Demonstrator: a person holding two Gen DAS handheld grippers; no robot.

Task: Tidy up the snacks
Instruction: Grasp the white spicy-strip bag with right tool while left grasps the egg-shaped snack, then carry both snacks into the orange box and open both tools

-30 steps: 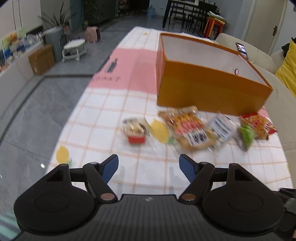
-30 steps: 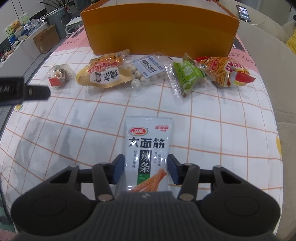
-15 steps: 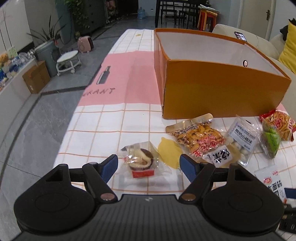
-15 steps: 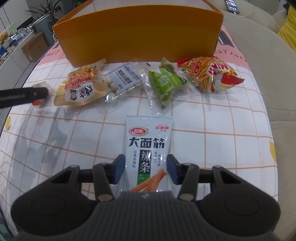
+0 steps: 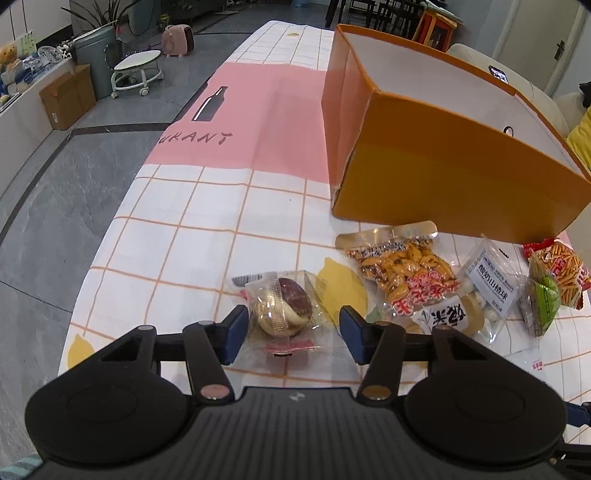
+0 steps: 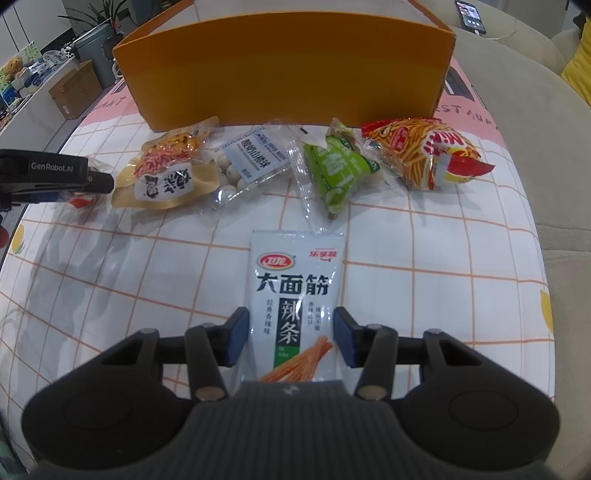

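A clear-wrapped round pastry (image 5: pixel 284 310) lies on the checked tablecloth (image 5: pixel 184 240) between the blue pads of my left gripper (image 5: pixel 293 332). Its jaws are closing, and a small gap still shows at the right pad. My right gripper (image 6: pixel 290 332) is shut on a white spicy-strip packet (image 6: pixel 295 280), held by its lower edges. Beyond it lie a peanut packet (image 6: pixel 166 173), a clear bag of white balls (image 6: pixel 255 158), a green snack (image 6: pixel 340 170) and an orange stick-snack bag (image 6: pixel 424 151). Behind them stands the open orange box (image 6: pixel 288 74), which looks empty in the left wrist view.
The table's left edge drops to a grey floor (image 5: pixel 55 184) with a stool (image 5: pixel 136 70) and a cardboard box (image 5: pixel 70 96). A beige sofa (image 6: pixel 517 110) with a phone (image 6: pixel 469 14) on it borders the right side. The left gripper's body (image 6: pixel 55 177) reaches in beside the peanut packet.
My left gripper came down and forward onto the pastry, and its jaws narrowed around it. The right gripper kept its hold on the white packet and barely shifted.
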